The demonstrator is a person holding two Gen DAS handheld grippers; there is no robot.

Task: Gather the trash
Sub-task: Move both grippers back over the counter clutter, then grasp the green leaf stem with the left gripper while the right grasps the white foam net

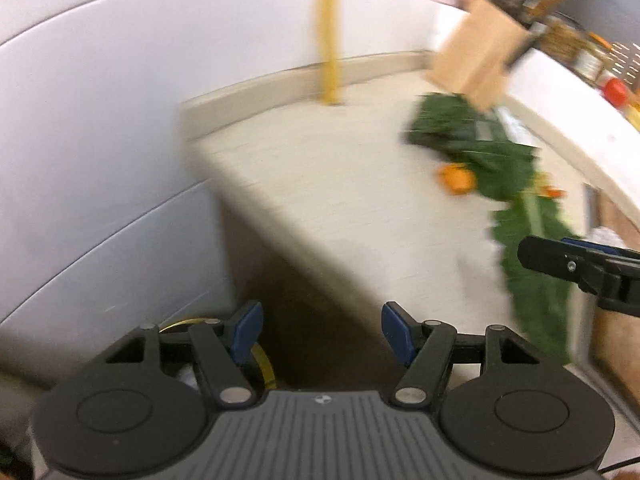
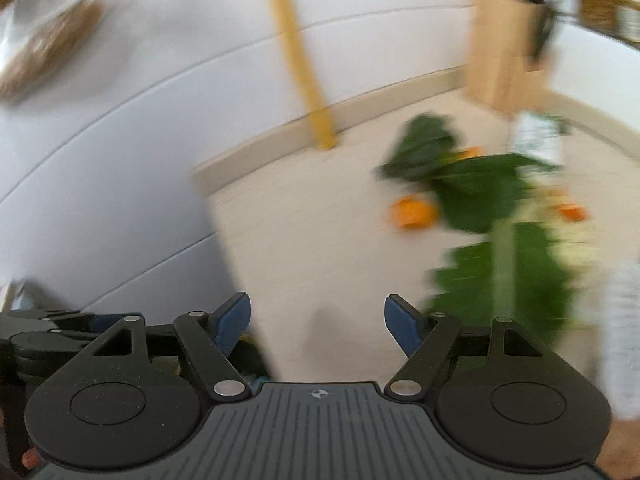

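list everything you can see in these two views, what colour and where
green leaves: several, dark green, right side of the counter
orange scraps: at least two, orange, beside the leaves
paper bag: one, brown, upright at the far right behind the leaves
pole: one, yellow, against the back wall
counter: one, off-white
wall: pale grey, left and back
red object: one, far right, too blurred to identify
left gripper: black with blue pads, open, empty
right gripper: black with blue pads, open, empty
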